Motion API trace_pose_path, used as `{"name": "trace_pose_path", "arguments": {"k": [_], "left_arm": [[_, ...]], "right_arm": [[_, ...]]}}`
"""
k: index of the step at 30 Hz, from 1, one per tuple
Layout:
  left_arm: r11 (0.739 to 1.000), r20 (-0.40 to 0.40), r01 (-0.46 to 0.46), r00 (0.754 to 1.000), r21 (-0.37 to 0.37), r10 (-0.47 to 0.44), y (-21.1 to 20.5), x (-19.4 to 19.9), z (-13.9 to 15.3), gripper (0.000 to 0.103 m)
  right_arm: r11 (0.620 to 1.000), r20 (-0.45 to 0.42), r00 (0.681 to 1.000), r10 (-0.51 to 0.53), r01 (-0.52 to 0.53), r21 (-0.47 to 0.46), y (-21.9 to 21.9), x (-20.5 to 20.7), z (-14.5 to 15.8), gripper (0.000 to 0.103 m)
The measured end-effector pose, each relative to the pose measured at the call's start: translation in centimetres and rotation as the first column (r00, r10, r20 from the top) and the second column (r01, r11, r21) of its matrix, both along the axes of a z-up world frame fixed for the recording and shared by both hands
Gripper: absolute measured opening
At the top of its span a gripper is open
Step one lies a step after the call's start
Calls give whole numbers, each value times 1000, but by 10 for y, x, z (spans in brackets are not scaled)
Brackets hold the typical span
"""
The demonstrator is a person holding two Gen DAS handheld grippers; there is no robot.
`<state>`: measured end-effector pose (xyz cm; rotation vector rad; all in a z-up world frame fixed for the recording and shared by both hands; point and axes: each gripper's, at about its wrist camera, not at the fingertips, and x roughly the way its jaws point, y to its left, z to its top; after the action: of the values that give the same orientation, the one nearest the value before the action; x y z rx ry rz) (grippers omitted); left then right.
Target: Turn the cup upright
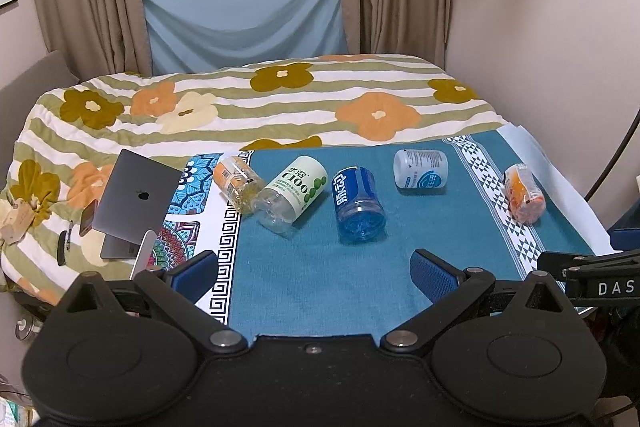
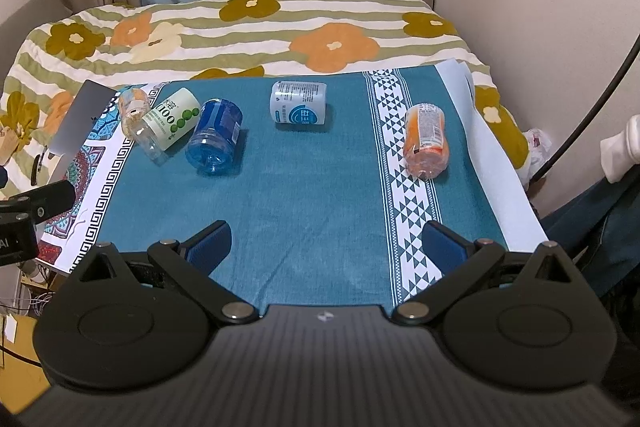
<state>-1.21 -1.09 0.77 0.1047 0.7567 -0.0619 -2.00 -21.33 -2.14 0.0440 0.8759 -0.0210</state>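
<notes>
Several plastic cups lie on their sides on a teal cloth [image 1: 312, 287] [image 2: 304, 195]. From left: an orange-label clear cup [image 1: 236, 181] [image 2: 134, 107], a white-green "C100" cup [image 1: 294, 195] [image 2: 170, 123], a blue cup [image 1: 358, 203] [image 2: 216, 135], a white-blue cup [image 1: 420, 169] [image 2: 299, 103], and an orange cup [image 1: 522, 193] [image 2: 426, 141] at the right. My left gripper [image 1: 312, 267] is open and empty, short of the blue cup. My right gripper [image 2: 326, 241] is open and empty above the cloth's near part.
A grey laptop [image 1: 136, 199] [image 2: 78, 119] on a stand is at the table's left edge. A flowered blanket [image 1: 280, 99] covers the bed behind. Curtains and a wall stand beyond. The other gripper's body shows at the right edge of the left wrist view [image 1: 600, 279].
</notes>
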Motion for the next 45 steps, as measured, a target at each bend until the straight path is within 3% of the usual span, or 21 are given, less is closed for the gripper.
{"name": "trace_pose_path", "arguments": {"k": [34,45], "left_arm": [[1000,-15,-12,1000,-17,11,-2,-3,-3,103],[994,56,106,993,20,-107,-44,44,16,103]], "right_arm": [[1000,-6,1000,9,-9,3,1,-2,-2,103],[999,-8,999,38,-39,-4,-36,12,-3,103]]}}
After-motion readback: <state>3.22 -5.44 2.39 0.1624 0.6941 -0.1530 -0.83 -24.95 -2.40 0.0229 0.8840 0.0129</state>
